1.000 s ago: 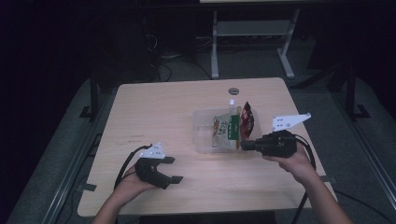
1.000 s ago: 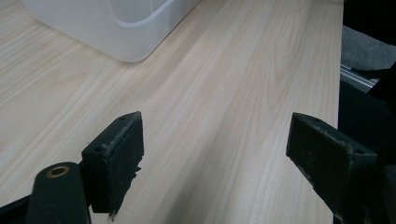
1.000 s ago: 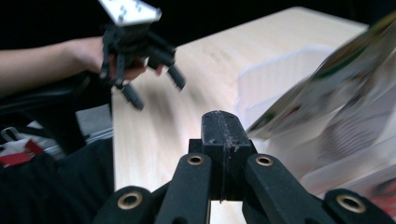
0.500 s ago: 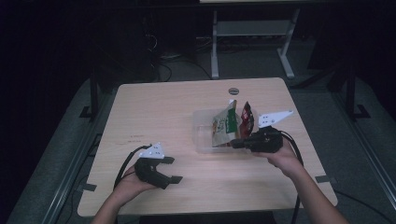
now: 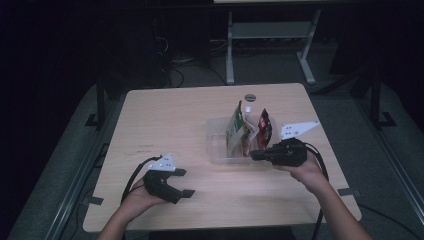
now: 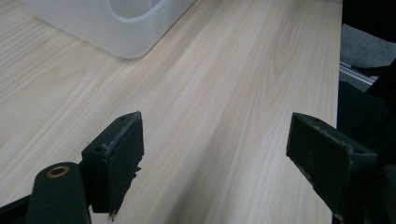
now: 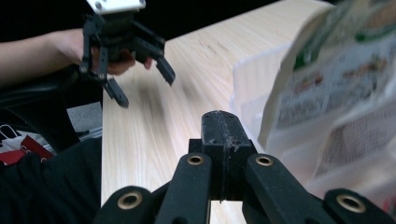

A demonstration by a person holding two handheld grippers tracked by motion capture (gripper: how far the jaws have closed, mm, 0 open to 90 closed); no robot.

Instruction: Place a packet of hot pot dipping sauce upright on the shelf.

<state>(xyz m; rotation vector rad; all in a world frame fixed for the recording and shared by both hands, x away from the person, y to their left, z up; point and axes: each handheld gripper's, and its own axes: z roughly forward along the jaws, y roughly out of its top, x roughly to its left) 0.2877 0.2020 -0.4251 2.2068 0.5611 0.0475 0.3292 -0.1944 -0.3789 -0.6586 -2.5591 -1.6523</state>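
Clear plastic bin (image 5: pixel 216 146) sits right of centre on the tabletop (image 5: pixel 165 115). 2 snack pouches stand upright inside it: a green-and-white pouch (image 5: pixel 236 127) and, just beside it on the right, a dark red pouch (image 5: pixel 264 129).

Handling, as judged: both pouches look light, thin and crinkly, with slick film faces; they would flex and slip under a broad squeeze. The flat sealed top edge, standing above the bin rim, appears the soundest place to take hold. The bin seems stiff but light, likely to slide if pushed.

Right claw (image 5: pixel 254 155): jaws pressed fully together with nothing between them, tip at the bin's near right corner, held roughly level and pointing leftward; the hand grips it from behind.

Left claw (image 5: pixel 184 182): jaws wide apart and empty, resting low near the tabletop's front edge, well apart from the bin, pointing right.
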